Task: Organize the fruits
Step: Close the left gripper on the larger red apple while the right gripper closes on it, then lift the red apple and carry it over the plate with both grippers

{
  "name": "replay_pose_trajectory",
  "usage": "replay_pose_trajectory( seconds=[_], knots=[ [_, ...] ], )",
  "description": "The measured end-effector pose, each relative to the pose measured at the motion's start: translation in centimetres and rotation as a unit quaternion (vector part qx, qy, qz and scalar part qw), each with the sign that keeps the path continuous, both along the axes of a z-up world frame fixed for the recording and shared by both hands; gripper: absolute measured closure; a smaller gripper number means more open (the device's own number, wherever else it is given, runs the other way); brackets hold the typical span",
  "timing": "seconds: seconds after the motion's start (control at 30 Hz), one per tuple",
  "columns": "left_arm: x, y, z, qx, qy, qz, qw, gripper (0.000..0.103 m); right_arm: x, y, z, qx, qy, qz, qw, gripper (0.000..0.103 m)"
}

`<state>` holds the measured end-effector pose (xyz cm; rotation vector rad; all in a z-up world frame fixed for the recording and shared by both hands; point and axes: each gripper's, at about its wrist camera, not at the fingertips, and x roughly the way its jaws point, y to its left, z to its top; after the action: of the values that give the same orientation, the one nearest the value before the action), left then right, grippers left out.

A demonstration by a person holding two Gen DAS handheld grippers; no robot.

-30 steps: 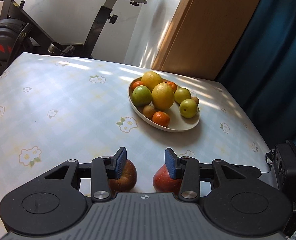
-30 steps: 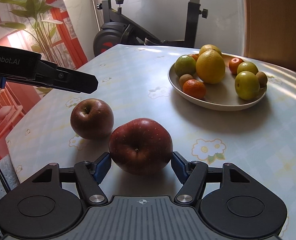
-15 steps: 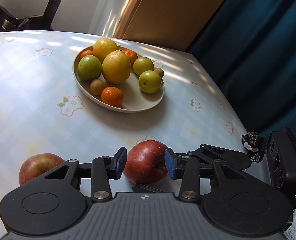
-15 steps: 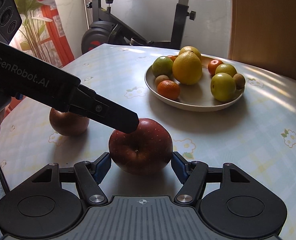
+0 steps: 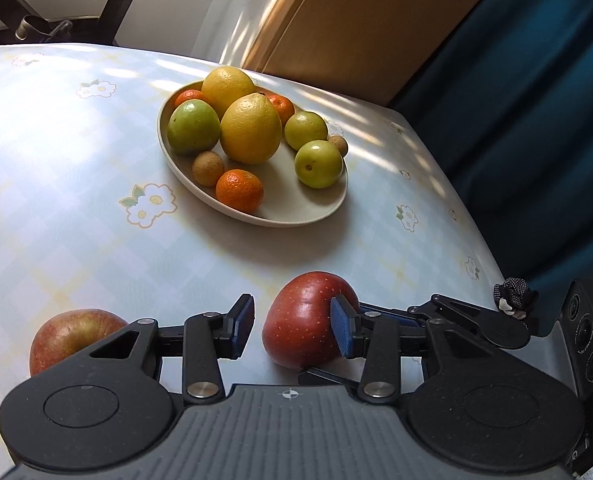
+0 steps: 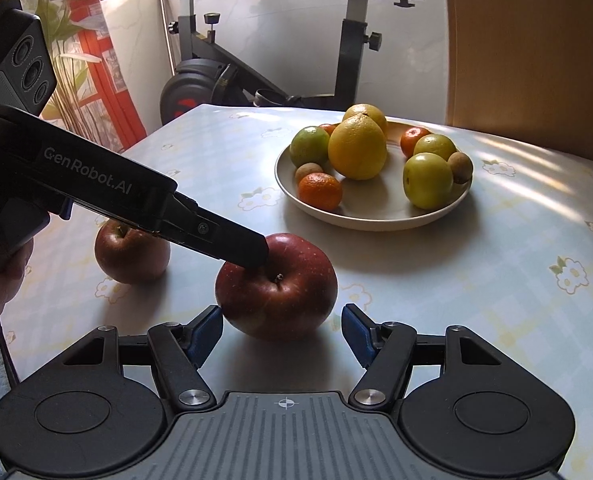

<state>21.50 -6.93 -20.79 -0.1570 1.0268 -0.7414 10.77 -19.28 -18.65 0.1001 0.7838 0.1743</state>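
Fingers of the right gripper flank the red apple, seemingly without contact; left gripper stands apart, empty, its tip over that apple.

Both looking steeply down, close over the table — sharing red apple and fruit plate.

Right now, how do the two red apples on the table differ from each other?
The nearer apple is a brighter, glossy red; the farther apple is duller and brownish.

The nearer apple sits between the right tongs' open fingers, with the left tongs' tip at its top; the farther apple stands off alone, with nothing at it.

The nearer apple looks bigger, though it is also closer to the camera.

Both lie on the flowered tablecloth, outside the fruit plate.
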Motion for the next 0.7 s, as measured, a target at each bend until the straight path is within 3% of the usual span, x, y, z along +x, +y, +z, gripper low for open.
replay_pose_trajectory(
  seconds=[0.33, 0.7],
  knots=[
    [0.7, 0.0, -0.6, -0.008, 0.018, 0.015, 0.9997, 0.059, 0.1, -0.2, -0.5, 0.012, -0.008, -0.001, 1.0, 0.037],
    [1.4, 0.8, -1.2, -0.034, 0.044, 0.02, 0.9983, 0.061, 1.0, 0.3, -1.0, 0.013, -0.017, 0.021, 1.0, 0.041]
  ],
)
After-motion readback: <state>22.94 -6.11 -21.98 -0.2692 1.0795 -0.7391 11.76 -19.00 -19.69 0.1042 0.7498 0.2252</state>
